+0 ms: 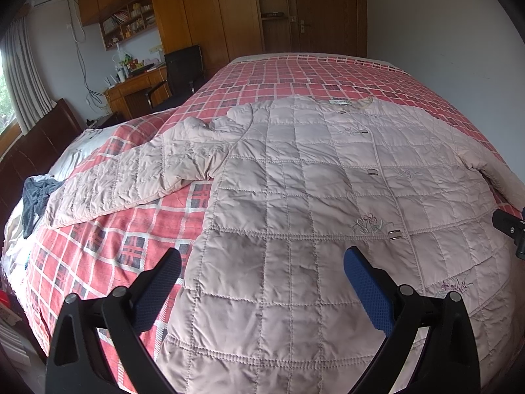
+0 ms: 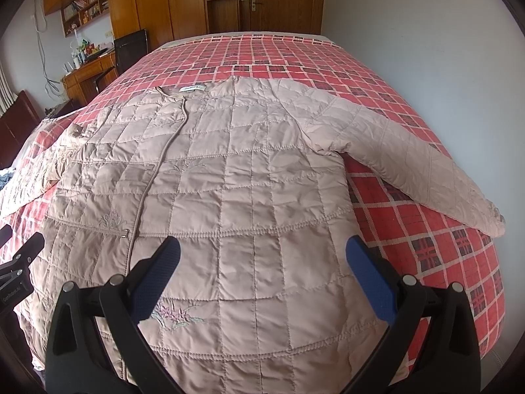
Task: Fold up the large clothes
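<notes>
Lying flat on one plaid bed [image 1: 131,249], one quilted jacket [image 1: 295,213] — two grippers, left [image 1: 262,259] and right [image 2: 262,246], spread wide, empty, poised over it.

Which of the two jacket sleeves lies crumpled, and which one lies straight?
The sleeve reaching toward the dark headboard is crumpled and bunched near its shoulder. The opposite sleeve, on the white wall's side, lies straight and smooth.

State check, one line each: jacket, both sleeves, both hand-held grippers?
quilted jacket: spread flat on the bed, front up, closed, unfolded
jacket's left-side sleeve: stretched out, wrinkled, not folded in
jacket's right-side sleeve: stretched out over the plaid bedspread
left hand-held gripper: open, empty, above the hem
right hand-held gripper: open, empty, above the hem
</notes>
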Demonstrator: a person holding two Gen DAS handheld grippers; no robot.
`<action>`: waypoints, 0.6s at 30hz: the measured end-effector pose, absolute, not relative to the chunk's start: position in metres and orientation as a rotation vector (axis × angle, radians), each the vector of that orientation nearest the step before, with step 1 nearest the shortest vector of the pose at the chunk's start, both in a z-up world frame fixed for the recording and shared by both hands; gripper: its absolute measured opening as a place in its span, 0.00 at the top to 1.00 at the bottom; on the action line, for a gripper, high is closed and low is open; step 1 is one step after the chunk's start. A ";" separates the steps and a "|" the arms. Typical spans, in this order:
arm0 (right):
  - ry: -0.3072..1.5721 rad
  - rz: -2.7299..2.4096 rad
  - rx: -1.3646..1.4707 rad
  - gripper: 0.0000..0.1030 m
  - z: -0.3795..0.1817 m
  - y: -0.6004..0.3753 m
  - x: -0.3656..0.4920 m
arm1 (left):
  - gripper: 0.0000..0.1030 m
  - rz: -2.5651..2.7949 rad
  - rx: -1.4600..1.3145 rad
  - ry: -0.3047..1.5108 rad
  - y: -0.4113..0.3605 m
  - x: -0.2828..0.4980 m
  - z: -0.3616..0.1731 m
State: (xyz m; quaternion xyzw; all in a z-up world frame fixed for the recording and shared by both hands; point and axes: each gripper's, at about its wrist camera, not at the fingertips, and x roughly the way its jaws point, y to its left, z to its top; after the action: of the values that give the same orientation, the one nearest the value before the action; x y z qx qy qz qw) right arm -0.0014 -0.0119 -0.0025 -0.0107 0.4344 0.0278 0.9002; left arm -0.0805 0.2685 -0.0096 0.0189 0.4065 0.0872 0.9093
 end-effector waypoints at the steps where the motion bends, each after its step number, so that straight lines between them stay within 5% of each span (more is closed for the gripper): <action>1: 0.898 0.056 -0.023 0.03 -0.002 -0.012 -0.001 | 0.04 0.180 0.039 0.838 0.268 -0.080 -0.010; 18: 0.897 0.053 -0.013 0.03 -0.003 -0.017 0.001 | 0.04 0.178 0.039 0.839 0.269 -0.078 -0.010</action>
State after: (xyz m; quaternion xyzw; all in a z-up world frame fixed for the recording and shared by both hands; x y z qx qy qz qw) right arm 0.0013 -0.0173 -0.0034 -0.0064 0.4337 0.0256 0.9007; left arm -0.0777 0.2692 -0.0103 0.0189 0.4067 0.0863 0.9093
